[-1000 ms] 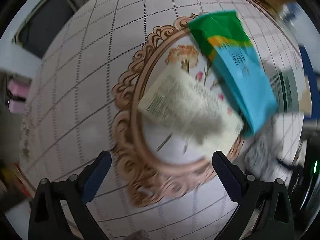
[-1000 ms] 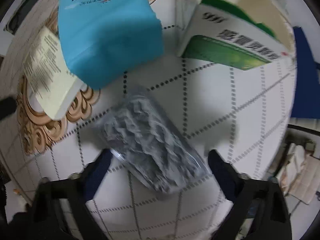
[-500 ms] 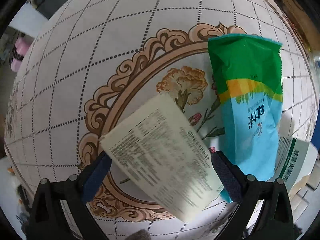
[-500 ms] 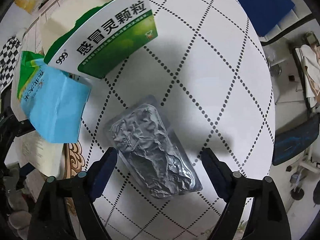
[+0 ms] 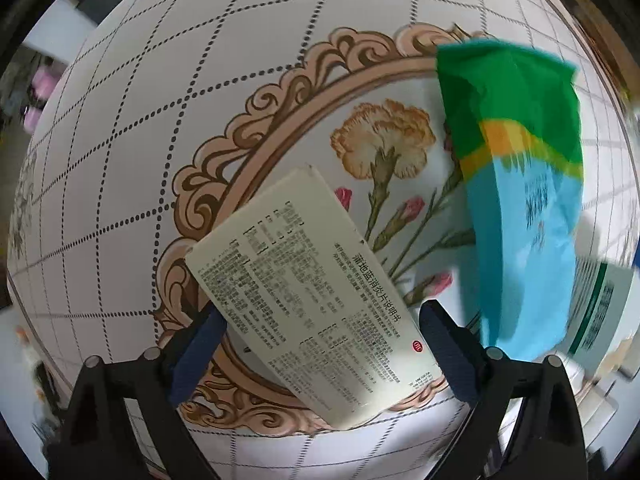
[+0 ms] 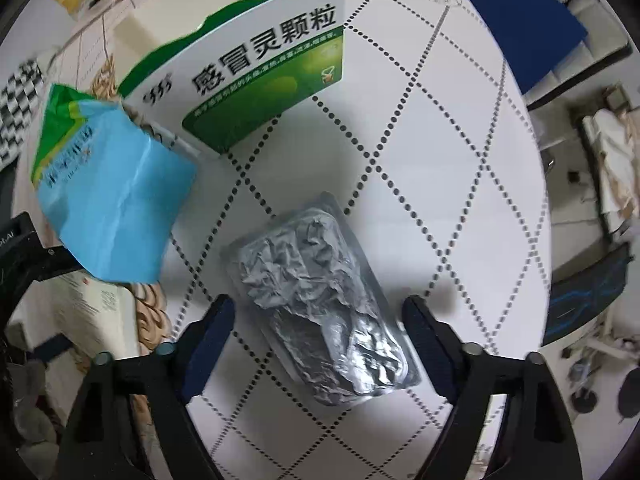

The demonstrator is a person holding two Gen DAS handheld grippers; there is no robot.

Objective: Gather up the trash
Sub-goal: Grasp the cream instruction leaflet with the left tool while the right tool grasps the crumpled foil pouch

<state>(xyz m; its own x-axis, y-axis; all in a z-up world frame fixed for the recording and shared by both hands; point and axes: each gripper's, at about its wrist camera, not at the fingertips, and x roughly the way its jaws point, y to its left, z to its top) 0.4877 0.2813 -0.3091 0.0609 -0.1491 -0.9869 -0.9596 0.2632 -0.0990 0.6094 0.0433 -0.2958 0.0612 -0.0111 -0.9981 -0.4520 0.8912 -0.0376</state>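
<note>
1. Left wrist view: your left claw [image 5: 318,340] has dropped closer since a second ago and now straddles the cream printed leaflet [image 5: 308,296] lying flat on the counter [image 5: 120,160]. Its jaws have just begun narrowing; pads not yet pressing, so released.
2. Right wrist view: your right claw [image 6: 316,336] has rolled to bracket the crumpled foil blister pack [image 6: 320,300]. Jaws have just been closing, gaps remain both sides. Both pickups look imminent.
</note>
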